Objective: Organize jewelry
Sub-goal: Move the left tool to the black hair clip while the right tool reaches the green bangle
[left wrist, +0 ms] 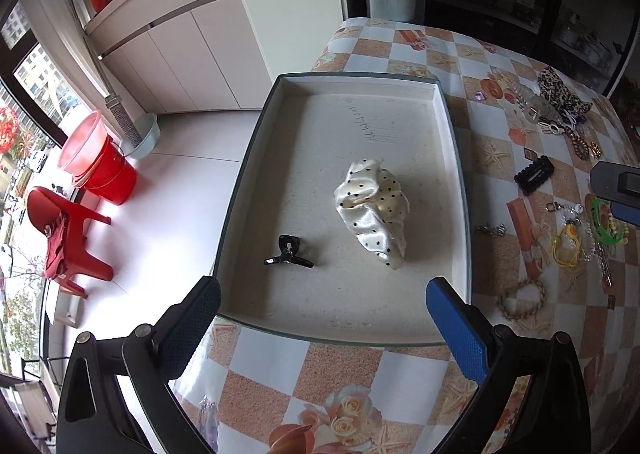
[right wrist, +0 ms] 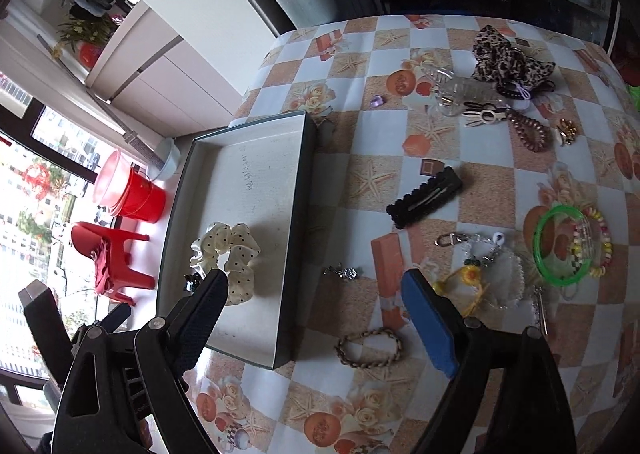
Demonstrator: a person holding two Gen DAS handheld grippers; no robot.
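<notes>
Your left claw [left wrist: 322, 308] angled steeply down over near edge of tray [left wrist: 456, 157], jaws wide, nothing between. Your right claw [right wrist: 314, 296] same tilt, jaws wide, empty, above desk [right wrist: 360, 181] beside tray. Polka-dot scrunchie [left wrist: 374, 213], black hair clip [left wrist: 289, 252] lie inside tray. Braided bracelet [right wrist: 370, 346], green bangle [right wrist: 562, 246] on desk, right of tray.

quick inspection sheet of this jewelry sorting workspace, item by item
surface: table under a checkered floral cloth.
job's things: tray holds a polka-dot scrunchie and a black claw clip; green bangle, braided bracelet and black hair clip lie outside it.
clutter: leopard scrunchie, keychains and beads.
grippers: left gripper and right gripper open, empty.
cables: nothing seen.
surroundings: red bucket, red stool, white cabinets.
</notes>
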